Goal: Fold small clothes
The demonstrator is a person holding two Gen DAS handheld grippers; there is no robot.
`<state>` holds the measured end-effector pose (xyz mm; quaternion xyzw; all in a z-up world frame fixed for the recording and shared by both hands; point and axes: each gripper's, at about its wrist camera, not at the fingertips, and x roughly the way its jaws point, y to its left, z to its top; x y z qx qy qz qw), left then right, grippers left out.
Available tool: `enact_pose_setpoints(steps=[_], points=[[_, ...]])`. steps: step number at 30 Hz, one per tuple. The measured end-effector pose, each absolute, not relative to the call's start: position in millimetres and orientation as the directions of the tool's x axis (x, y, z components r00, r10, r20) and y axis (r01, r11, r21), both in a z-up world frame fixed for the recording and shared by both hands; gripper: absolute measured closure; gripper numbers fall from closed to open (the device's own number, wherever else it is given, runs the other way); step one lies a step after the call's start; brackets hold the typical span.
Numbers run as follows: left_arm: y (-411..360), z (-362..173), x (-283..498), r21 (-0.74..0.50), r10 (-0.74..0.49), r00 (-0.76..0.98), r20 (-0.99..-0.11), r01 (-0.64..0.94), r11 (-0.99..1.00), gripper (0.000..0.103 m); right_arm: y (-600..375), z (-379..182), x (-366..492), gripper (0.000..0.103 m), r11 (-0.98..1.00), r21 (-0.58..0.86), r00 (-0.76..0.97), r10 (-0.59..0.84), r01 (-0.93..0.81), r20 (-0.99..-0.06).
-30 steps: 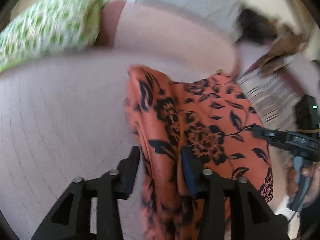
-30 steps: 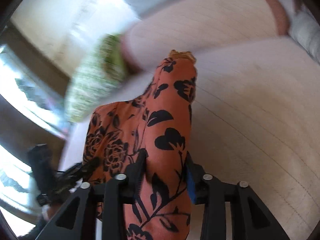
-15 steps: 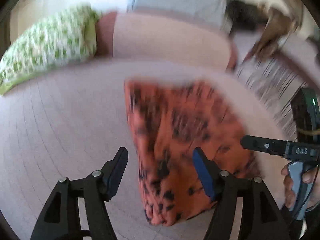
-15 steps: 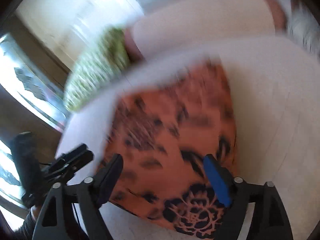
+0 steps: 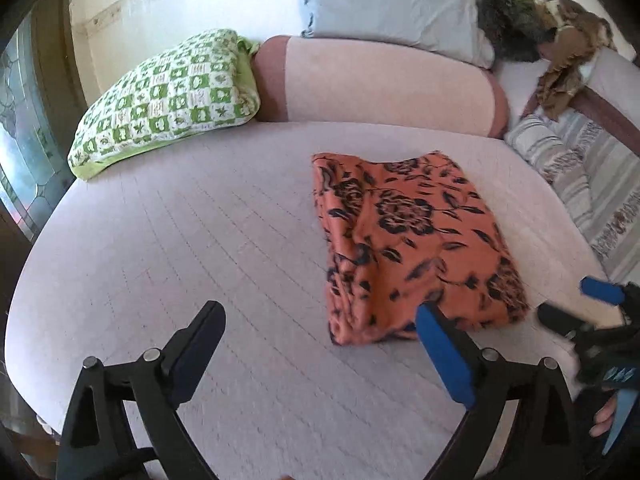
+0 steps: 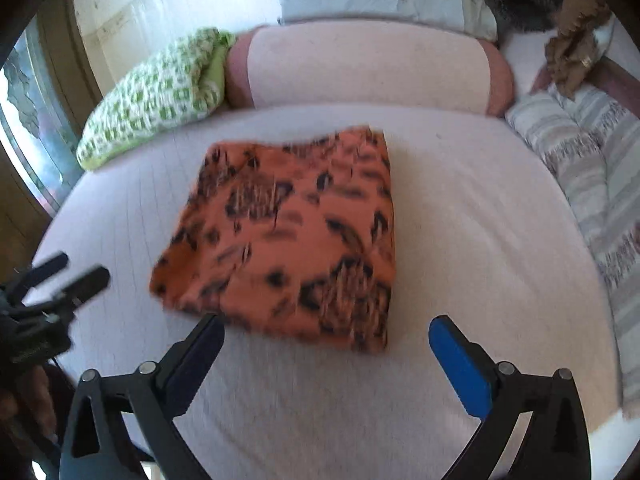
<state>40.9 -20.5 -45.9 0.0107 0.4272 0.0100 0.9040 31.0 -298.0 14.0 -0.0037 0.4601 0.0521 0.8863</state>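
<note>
Both tongs, left gripper [image 5: 320,344] and right gripper [image 6: 326,352], gape empty; regrasping the folded orange black-flowered cloth [image 6: 292,236] carelessly could drag its loose layers apart.

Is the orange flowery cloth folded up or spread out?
Folded. The orange cloth lies as a compact rectangle on the bed, with stacked layers along its left edge.

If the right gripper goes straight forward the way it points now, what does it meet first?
Most likely the folded orange floral cloth, lying on the bed just ahead of the open right gripper; depth is unclear.
</note>
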Motion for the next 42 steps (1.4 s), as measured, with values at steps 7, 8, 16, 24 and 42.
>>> enact_pose_setpoints(steps=[7, 8, 16, 24, 42], points=[[-35, -20, 15, -0.008, -0.013, 0.664, -0.748, 0.010, 1.000, 0.005, -280, 23, -5, 0.000, 0.992, -0.063, 0.608, 0.015, -0.107, -0.794], [-37, -17, 14, -0.005, -0.010, 0.666, -0.746, 0.010, 1.000, 0.004, -281, 27, -8, 0.000, 0.992, -0.066, 0.619, 0.012, -0.104, -0.785], [-51, -6, 12, 0.020, -0.003, 0.687, -0.726, 0.025, 0.999, 0.003, -288, 50, -11, 0.000, 0.991, -0.104, 0.666, -0.025, -0.080, -0.746], [-54, -3, 12, 0.019, -0.005, 0.701, -0.714, 0.027, 0.999, 0.003, -288, 51, -9, 0.000, 0.992, -0.098, 0.674, -0.022, -0.075, -0.738], [-48, -1, 18, 0.028, 0.030, 0.705, -0.708, -0.015, 0.999, 0.003, -288, 65, -6, 0.000, 0.989, -0.134, 0.716, -0.052, -0.058, -0.696]])
